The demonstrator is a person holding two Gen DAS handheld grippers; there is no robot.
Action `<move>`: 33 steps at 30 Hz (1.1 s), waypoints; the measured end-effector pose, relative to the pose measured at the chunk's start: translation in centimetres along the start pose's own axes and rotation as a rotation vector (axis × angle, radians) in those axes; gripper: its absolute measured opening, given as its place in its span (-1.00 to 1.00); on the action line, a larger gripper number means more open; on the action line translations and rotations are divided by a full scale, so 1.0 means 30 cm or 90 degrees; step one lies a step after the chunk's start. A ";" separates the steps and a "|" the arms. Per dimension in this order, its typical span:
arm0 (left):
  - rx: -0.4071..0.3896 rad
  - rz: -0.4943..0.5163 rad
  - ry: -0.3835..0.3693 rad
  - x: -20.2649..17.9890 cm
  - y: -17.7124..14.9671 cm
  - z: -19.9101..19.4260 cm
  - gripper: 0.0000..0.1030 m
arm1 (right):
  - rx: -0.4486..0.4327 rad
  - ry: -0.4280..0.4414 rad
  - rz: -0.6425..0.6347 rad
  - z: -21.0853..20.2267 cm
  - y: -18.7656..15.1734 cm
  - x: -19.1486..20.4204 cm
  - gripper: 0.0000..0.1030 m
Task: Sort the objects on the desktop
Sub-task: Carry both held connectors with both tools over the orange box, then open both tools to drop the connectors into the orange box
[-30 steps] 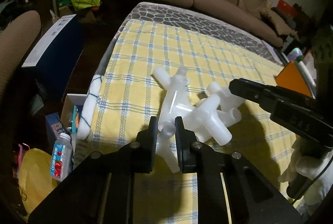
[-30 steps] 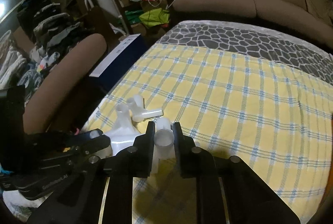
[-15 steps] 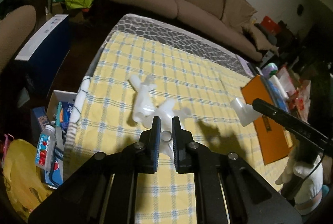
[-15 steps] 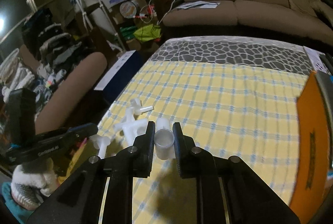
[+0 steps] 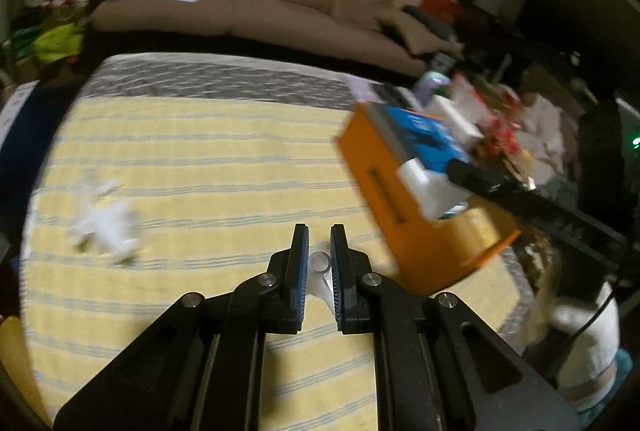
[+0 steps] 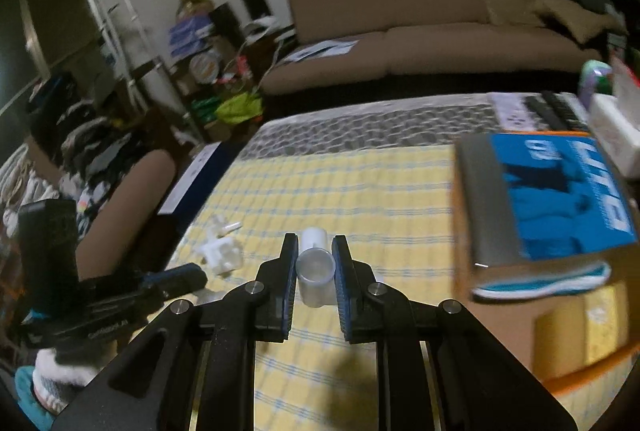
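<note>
My left gripper (image 5: 319,231) is shut on a small white pipe fitting (image 5: 320,267) held above the yellow checked cloth (image 5: 200,171). My right gripper (image 6: 315,239) is shut on a stubby white pipe fitting (image 6: 316,271). In the left wrist view the right gripper (image 5: 460,171) carries its fitting (image 5: 428,187) over the open orange box (image 5: 384,187). Other white fittings (image 5: 108,227) lie in a heap on the cloth at the left, also seen as fittings (image 6: 222,251) in the right wrist view. The left gripper (image 6: 188,277) shows there at lower left.
The orange box (image 6: 516,315) holds a blue printed carton (image 6: 560,199). Clutter and a white block (image 6: 616,135) crowd the table's right edge. A brown sofa (image 6: 420,27) stands behind, a brown chair (image 6: 128,199) and a dark blue box (image 6: 192,183) to the left.
Both grippers have risen with their fittings and swung right, away from the heap of fittings. The orange box has come close, and the right gripper's fitting now hangs over it.
</note>
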State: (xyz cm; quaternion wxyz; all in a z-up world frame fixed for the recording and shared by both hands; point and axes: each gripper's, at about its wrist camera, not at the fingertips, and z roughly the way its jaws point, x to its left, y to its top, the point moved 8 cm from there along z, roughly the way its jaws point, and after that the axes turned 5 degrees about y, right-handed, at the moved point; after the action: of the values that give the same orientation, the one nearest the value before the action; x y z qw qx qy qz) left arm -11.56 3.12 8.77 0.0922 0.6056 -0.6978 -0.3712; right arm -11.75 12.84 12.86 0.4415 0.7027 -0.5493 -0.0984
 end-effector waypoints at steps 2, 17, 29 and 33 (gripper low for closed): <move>0.003 0.022 -0.012 -0.106 0.017 0.031 -0.80 | -0.012 -0.017 0.016 -0.044 -0.017 -0.067 -0.68; 0.069 0.082 -0.067 -0.540 0.029 0.297 -0.80 | -0.009 -0.052 0.159 -0.170 -0.180 -0.495 -0.68; 0.086 0.091 -0.065 -0.618 -0.015 0.356 -0.52 | -0.037 -0.041 0.197 -0.224 -0.178 -0.560 -0.31; 0.075 0.093 -0.056 -0.613 0.006 0.328 -0.38 | -0.042 -0.053 0.191 -0.236 -0.175 -0.562 -0.20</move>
State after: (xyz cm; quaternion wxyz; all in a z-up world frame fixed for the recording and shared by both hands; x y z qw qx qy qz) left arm -12.79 23.93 7.83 0.0530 0.5404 -0.7643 -0.3480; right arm -10.11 30.98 7.39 0.4506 0.5933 -0.6624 -0.0784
